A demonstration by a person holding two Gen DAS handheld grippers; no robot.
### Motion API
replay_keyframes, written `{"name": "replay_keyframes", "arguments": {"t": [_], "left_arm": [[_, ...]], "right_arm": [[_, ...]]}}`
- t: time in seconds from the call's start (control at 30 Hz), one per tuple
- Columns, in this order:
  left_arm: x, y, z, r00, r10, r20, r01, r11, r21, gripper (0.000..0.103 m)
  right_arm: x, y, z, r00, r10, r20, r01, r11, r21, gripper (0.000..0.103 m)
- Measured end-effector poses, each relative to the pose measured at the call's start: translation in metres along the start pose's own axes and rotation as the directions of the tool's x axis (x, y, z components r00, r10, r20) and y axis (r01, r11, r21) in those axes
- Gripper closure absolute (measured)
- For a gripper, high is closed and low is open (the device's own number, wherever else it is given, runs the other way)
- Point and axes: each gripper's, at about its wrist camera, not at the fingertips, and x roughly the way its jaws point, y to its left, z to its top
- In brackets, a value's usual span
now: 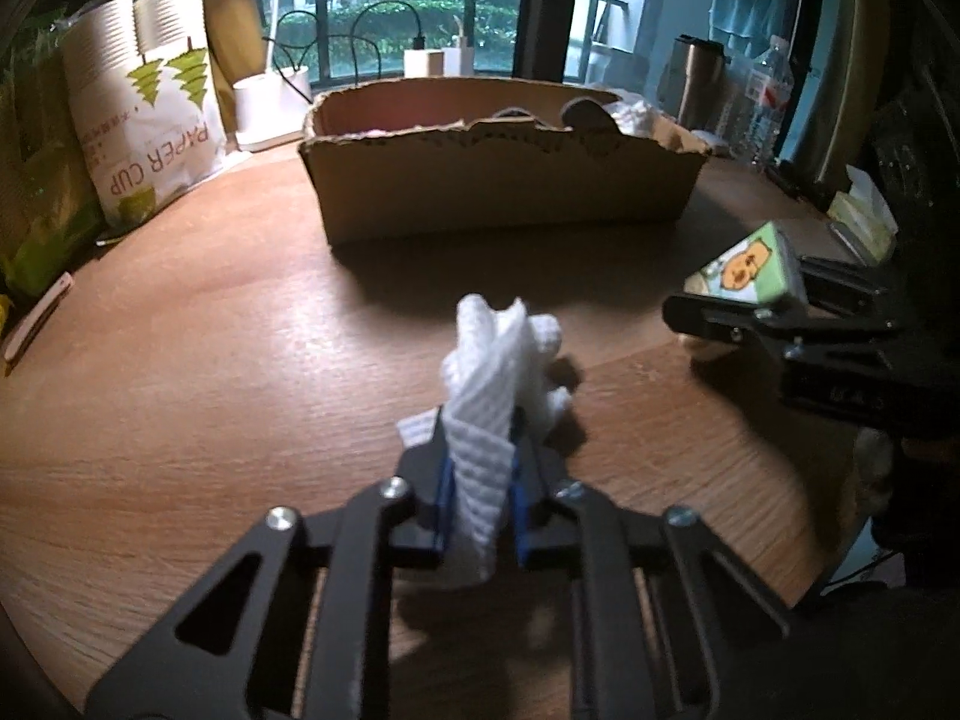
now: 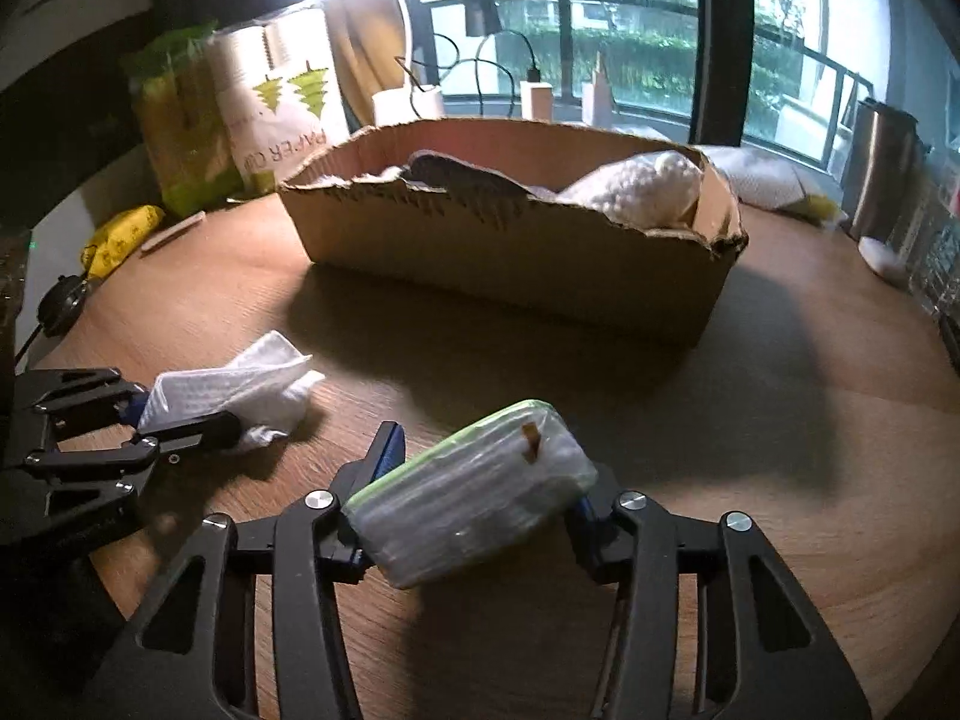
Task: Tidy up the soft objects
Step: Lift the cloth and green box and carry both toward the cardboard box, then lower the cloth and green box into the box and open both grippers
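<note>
My left gripper [image 1: 480,468] is shut on a white foam net sleeve [image 1: 498,372], held just above the wooden table; it also shows in the right wrist view [image 2: 240,387] with the left gripper [image 2: 180,420] around it. My right gripper [image 2: 480,480] is shut on a green tissue pack [image 2: 474,498], which shows in the left wrist view [image 1: 750,270] with a cartoon print, held by the right gripper [image 1: 738,306]. A torn cardboard box [image 2: 510,252] stands ahead, also in the left wrist view [image 1: 504,180], holding a white knitted item [image 2: 642,186] and a dark item [image 2: 462,174].
A paper-cup bag [image 1: 150,108] and a green bag [image 2: 174,132] stand at the back left. A yellow pouch [image 2: 120,240] lies by the table's left edge. A steel tumbler [image 1: 699,81] and a water bottle [image 1: 765,102] stand at the back right, a tissue box [image 1: 864,210] at the right.
</note>
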Motion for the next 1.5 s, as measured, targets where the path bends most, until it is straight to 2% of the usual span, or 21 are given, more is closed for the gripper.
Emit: {"name": "replay_keyframes", "arguments": {"t": [0.23, 0.97, 1.5], "left_arm": [[-0.012, -0.002, 0.016, 0.998, -0.035, 0.042, 0.035, 0.999, -0.008, 0.09], [-0.031, 0.008, 0.072, 0.988, -0.054, 0.142, 0.055, 0.998, -0.004, 0.09], [-0.025, 0.023, 0.122, 0.972, -0.056, 0.23, 0.055, 0.998, 0.013, 0.09]], "right_arm": [[-0.01, -0.001, 0.009, 0.999, 0.021, 0.027, -0.021, 1.0, 0.004, 0.052], [-0.034, -0.008, 0.066, 0.994, 0.014, 0.106, -0.012, 1.0, -0.021, 0.052], [-0.018, -0.017, 0.106, 0.991, 0.01, 0.136, -0.006, 0.999, -0.033, 0.052]]}}
